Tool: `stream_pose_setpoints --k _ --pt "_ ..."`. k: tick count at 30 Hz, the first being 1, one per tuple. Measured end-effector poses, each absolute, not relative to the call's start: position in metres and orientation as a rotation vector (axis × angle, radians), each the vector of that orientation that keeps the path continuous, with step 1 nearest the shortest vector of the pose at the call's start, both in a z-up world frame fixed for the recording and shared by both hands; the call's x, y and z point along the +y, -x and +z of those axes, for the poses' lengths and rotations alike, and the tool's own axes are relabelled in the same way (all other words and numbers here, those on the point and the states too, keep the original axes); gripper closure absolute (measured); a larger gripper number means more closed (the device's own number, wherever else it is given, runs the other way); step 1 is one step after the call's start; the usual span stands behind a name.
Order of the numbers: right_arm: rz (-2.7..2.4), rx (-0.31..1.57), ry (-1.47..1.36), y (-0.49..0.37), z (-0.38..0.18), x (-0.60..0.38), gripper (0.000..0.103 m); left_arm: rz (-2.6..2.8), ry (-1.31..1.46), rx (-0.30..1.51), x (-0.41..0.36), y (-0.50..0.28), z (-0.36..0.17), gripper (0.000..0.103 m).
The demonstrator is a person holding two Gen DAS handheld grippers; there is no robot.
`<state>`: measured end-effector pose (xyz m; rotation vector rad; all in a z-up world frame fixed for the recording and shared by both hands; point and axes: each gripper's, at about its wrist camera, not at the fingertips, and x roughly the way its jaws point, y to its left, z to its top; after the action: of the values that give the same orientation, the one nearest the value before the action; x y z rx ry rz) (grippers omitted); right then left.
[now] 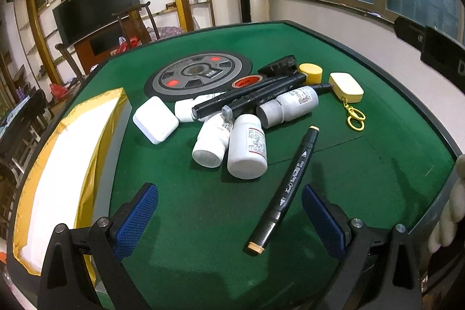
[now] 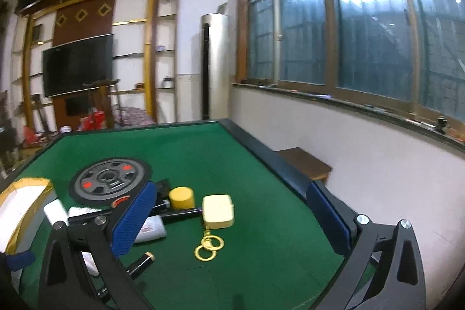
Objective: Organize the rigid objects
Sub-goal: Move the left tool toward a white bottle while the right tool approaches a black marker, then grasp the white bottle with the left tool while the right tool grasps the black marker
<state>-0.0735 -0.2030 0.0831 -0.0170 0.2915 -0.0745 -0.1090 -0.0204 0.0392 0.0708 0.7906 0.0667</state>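
Left claw (image 1: 229,218): jaws wide apart, empty. Long black plastic marker with tan end caps (image 1: 286,189) on green felt table (image 1: 363,164), 1 o'clock from claw; light, stiff, slick; grip mid-barrel. White plastic pill bottles (image 1: 247,147) at 12 o'clock, partly buried. Right claw (image 2: 232,218): apart, empty; left finger hides pile.

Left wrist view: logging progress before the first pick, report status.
Left claw open, empty, low over felt. Right claw open, empty. Lone black marker lies loose between the left claw's fingers. Bottle pile beyond, clear of it.
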Motion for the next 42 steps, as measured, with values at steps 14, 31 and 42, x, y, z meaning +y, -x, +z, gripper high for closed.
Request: stream_pose_setpoints --k 14,31,42 --pt "0.012 0.565 -0.094 0.037 0.049 -0.225 0.0 0.04 -0.002 0.853 -0.007 0.095 0.034 0.003" --pt "0.052 0.612 -0.17 0.018 0.037 -0.243 0.0 -0.048 0.22 0.936 0.064 0.049 0.063 0.047" --pt "0.076 0.621 -0.201 0.019 0.034 -0.247 0.0 -0.076 0.072 1.031 0.03 0.016 0.033 0.063"
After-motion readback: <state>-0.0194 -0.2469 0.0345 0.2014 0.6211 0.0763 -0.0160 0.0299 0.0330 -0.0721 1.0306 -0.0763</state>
